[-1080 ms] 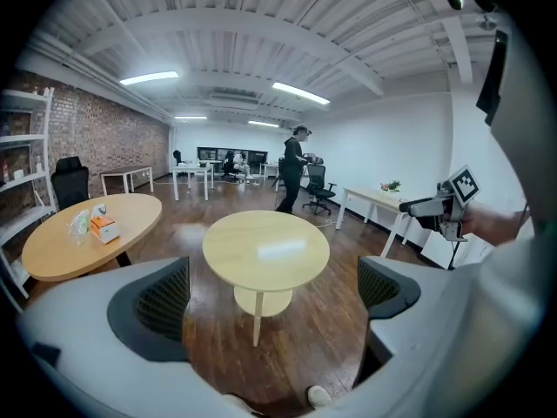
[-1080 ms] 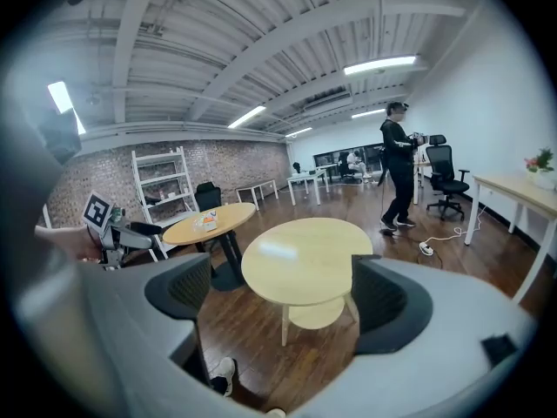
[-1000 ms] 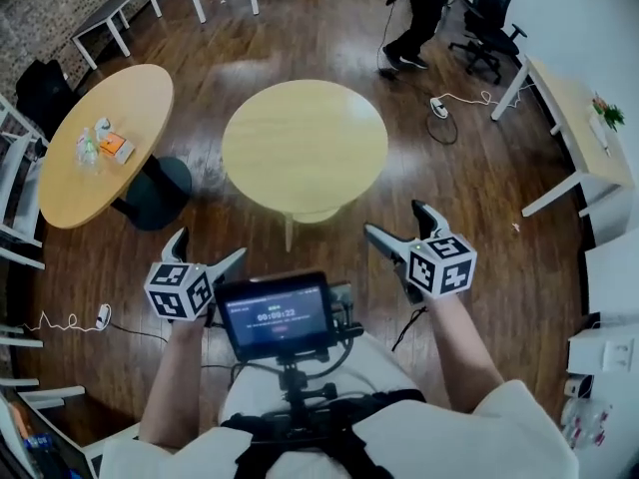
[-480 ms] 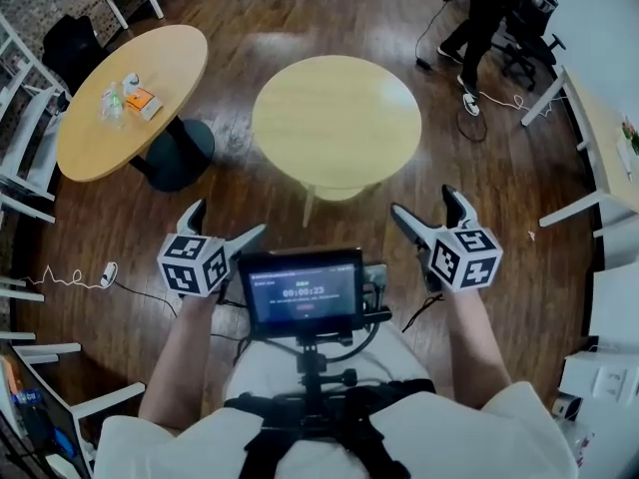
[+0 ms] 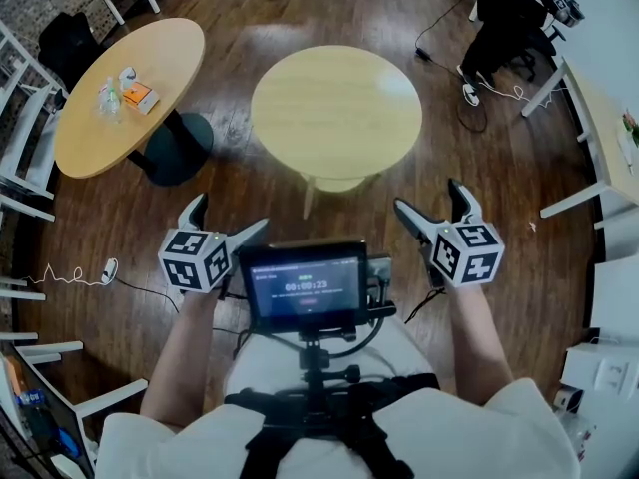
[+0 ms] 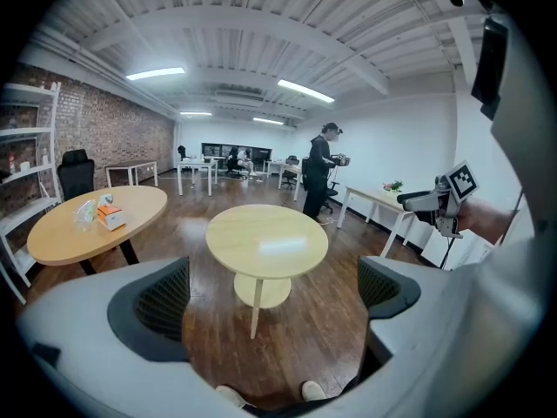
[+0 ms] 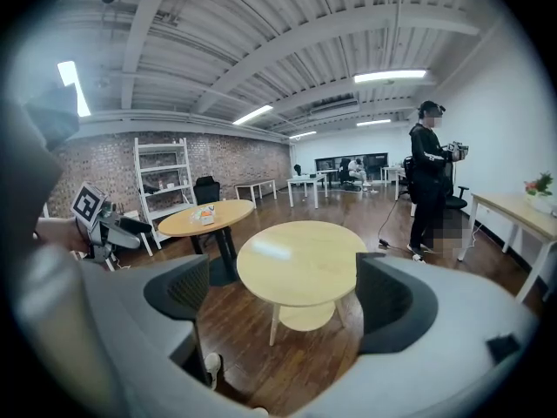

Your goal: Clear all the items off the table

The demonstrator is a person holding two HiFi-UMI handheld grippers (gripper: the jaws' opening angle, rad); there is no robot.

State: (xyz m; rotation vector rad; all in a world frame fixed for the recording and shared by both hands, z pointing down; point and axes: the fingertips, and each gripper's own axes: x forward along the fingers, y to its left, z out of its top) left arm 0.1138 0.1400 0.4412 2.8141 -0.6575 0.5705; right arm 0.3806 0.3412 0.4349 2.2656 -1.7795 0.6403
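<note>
Left gripper (image 5: pixel 230 213): jaws wide apart, nothing between. Right gripper (image 5: pixel 427 195): same, wide, holding nothing. Both point toward round light-wood table (image 5: pixel 334 108). Orange box (image 5: pixel 140 96) and clear plastic item (image 5: pixel 108 96) on black-pedestal table (image 5: pixel 90 158), upper left, well apart from grippers.

I can't make out the small items (image 5: pixel 112 95) beside the orange box (image 5: pixel 141 98) on the side table (image 5: pixel 100 140), and the standing person (image 5: pixel 504 10) is cut off by the head view's top edge.
</note>
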